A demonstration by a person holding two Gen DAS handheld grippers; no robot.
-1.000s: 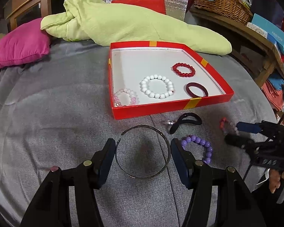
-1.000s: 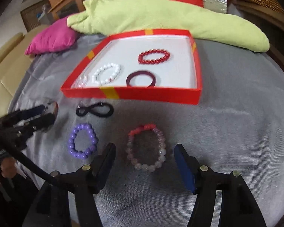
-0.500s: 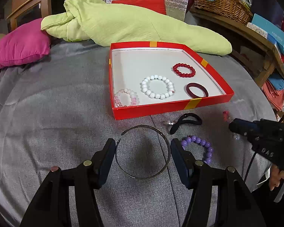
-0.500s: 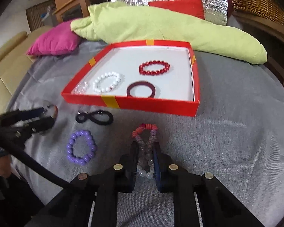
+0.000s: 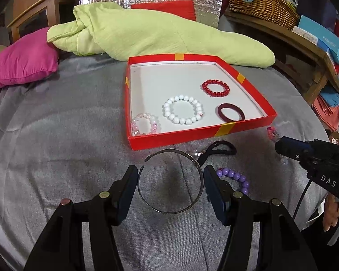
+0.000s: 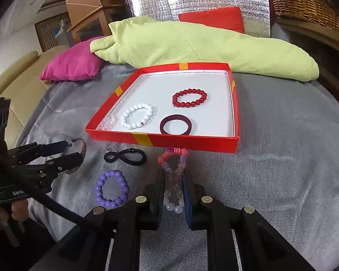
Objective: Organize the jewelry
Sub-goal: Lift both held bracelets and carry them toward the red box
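Observation:
My right gripper [image 6: 173, 180] is shut on a pink and clear beaded bracelet [image 6: 174, 158], squeezed long between the fingers, just in front of the red tray [image 6: 185, 143]. The tray holds a red bead bracelet [image 6: 189, 97], a white bead bracelet [image 6: 137, 115], a dark red band [image 6: 175, 124] and a pale pink bracelet [image 5: 144, 124]. My left gripper [image 5: 170, 176] is open around a thin metal bangle [image 5: 170, 181] on the grey cloth. A purple bead bracelet [image 6: 111, 188] and a black hair tie [image 6: 125, 155] lie between the grippers.
A green blanket [image 5: 160, 36] and a magenta cushion [image 5: 22, 61] lie behind the tray. A wooden shelf with a wicker basket [image 5: 262, 2] stands at the right. The grey cloth [image 6: 282, 158] stretches to the right of the tray.
My right gripper has closed on the pink and clear bracelet and lifted it slightly toward the tray. My left gripper has stayed open around the bangle.

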